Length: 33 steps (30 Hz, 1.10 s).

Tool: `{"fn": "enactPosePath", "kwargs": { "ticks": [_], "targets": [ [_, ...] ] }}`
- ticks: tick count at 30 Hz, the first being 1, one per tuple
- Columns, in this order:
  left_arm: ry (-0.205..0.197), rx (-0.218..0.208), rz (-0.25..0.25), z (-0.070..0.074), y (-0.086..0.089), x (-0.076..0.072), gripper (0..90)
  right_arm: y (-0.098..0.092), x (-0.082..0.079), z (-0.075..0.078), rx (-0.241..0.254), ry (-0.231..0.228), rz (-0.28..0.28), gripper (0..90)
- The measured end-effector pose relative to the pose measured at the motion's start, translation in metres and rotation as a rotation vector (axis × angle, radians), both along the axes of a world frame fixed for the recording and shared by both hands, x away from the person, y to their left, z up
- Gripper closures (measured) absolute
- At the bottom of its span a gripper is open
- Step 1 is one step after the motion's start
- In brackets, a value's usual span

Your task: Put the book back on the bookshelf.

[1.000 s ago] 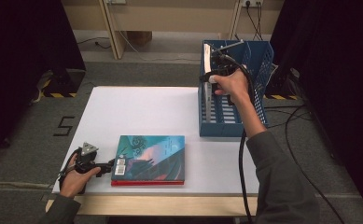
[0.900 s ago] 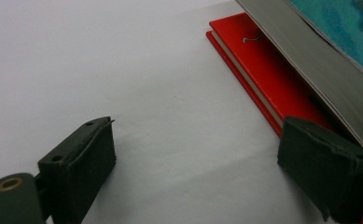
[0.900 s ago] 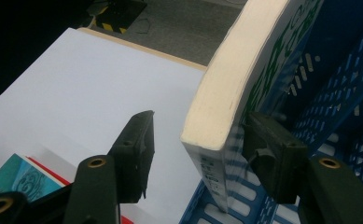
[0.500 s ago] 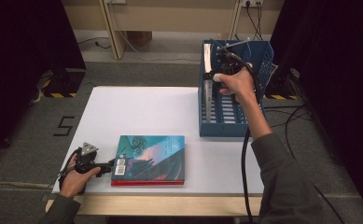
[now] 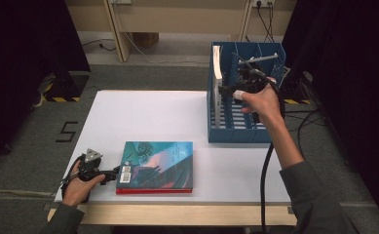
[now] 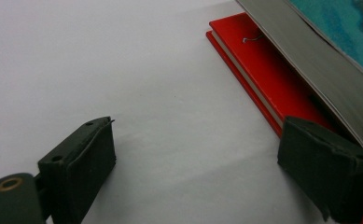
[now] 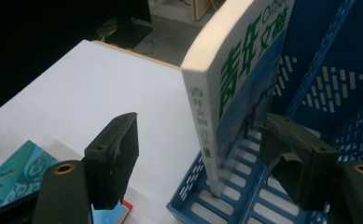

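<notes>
**Filing books: one stands in the rack, two wait on the desk**

Looking down from the high view, one white-edged book (image 5: 218,83) stands upright in the leftmost compartment of the blue rack (image 5: 236,134), which sits at the desk's (image 5: 177,112) far right corner. The right gripper (image 5: 236,84) hovers over the rack just beside that book, and its jaws have just been opening. So one book seems filed, by my reading. Left to do: a teal-covered book (image 5: 157,165) lies flat on a red book (image 5: 153,190) near the desk's front edge, left of middle. The left gripper (image 5: 113,173) rests at the stack's left side, low on the desk.

Seen from the left gripper view, the jaws stand wide with bare desk between them. One jaw lies by the red book's (image 6: 268,84) edge; the teal-covered book (image 6: 342,32) overhangs it above. Nothing is gripped, so lifting the next book looks not yet begun.

Seen from the right gripper view, the jaws stand wide on either side of the standing book (image 7: 235,88), not pressing on it. That book is thick, with a cream page edge, green characters down a white spine and a blue lower cover; its foot sits on the rack's (image 7: 244,196) slotted floor, leaning slightly. It seems released, though whether it rests against the rack wall I cannot tell.
</notes>
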<state>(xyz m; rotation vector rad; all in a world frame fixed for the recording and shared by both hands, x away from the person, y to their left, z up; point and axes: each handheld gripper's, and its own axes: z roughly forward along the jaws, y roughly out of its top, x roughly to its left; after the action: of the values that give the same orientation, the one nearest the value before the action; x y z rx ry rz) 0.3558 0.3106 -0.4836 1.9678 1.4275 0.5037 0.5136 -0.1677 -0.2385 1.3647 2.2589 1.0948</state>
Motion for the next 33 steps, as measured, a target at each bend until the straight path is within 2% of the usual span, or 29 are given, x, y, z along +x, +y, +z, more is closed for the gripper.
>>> {"fn": "enactPosePath", "kwargs": {
  "ticks": [10, 17, 19, 24, 33],
  "targets": [
    [0.0, 0.003, -0.003, 0.0, 0.0, 0.0, 9.9, -0.004, -0.026, -0.02, 0.018, -0.002, 0.042, 29.0],
    [0.001, 0.002, -0.001, 0.0, 0.0, 0.0, 9.9, -0.006, -0.036, -0.034, 0.046, -0.003, 0.05, 28.7],
    [0.001, 0.002, -0.002, 0.0, 0.0, 0.0, 9.9, -0.006, -0.038, -0.039, 0.05, -0.007, 0.058, 28.3],
    [0.001, 0.002, -0.001, 0.0, 0.0, 0.0, 9.9, -0.006, -0.046, -0.059, 0.097, 0.005, 0.064, 26.9],
    [0.0, 0.002, -0.001, 0.0, 0.0, 0.0, 9.9, -0.006, -0.064, -0.085, 0.131, 0.004, 0.078, 25.5]
  ]
}}
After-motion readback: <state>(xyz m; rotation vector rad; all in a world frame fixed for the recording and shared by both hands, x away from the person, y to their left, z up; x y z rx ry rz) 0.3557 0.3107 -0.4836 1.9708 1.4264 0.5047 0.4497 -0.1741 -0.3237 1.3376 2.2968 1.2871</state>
